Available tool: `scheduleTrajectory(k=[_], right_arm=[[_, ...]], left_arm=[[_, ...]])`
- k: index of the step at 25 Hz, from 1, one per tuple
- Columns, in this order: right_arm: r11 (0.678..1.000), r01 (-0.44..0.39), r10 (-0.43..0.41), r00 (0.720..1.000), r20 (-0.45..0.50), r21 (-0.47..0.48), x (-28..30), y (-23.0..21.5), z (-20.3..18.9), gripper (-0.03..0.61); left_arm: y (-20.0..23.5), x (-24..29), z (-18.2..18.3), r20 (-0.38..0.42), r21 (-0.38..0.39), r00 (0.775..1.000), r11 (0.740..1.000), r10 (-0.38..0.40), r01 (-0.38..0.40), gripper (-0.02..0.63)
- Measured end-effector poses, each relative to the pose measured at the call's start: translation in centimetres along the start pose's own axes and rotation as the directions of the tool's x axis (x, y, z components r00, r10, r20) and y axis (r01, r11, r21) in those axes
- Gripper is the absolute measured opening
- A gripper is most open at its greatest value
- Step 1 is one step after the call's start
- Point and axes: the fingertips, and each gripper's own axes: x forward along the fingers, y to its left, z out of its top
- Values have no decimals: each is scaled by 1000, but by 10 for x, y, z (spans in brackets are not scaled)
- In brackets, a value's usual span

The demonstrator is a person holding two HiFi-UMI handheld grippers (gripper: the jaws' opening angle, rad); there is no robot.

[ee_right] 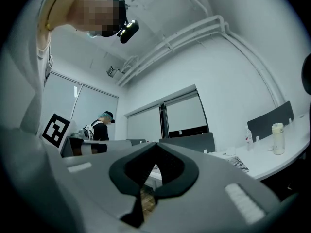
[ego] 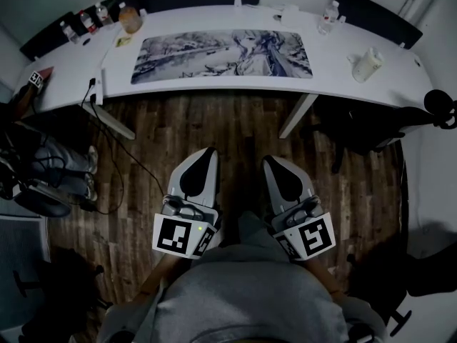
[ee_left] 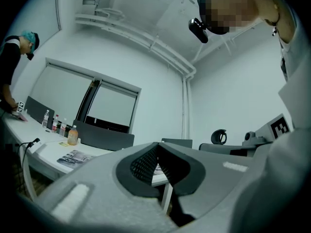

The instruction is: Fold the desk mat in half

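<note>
I hold my left gripper [ego: 207, 152] and my right gripper [ego: 269, 161] side by side above the wooden floor [ego: 235, 127]. The jaws of each are closed tip to tip, with nothing between them. The desk mat [ego: 223, 56] lies flat and unfolded on the white desk [ego: 335, 77], well apart from both grippers. A bottle [ego: 130, 18] stands near the mat's far left corner.

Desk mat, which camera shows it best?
The head view: the desk mat lies flat and whole on the white table. The left gripper view catches a low, partial glimpse; the right gripper view a sliver.
</note>
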Motion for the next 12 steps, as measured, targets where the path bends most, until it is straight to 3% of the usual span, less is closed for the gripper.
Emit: scheduleTrajectory(k=[12], right_arm=[[1000,-16,15,1000,-20,-24,54,-93,-3,2]], left_arm=[[16,95,-1,3,26,999,999,42,-42,-3]])
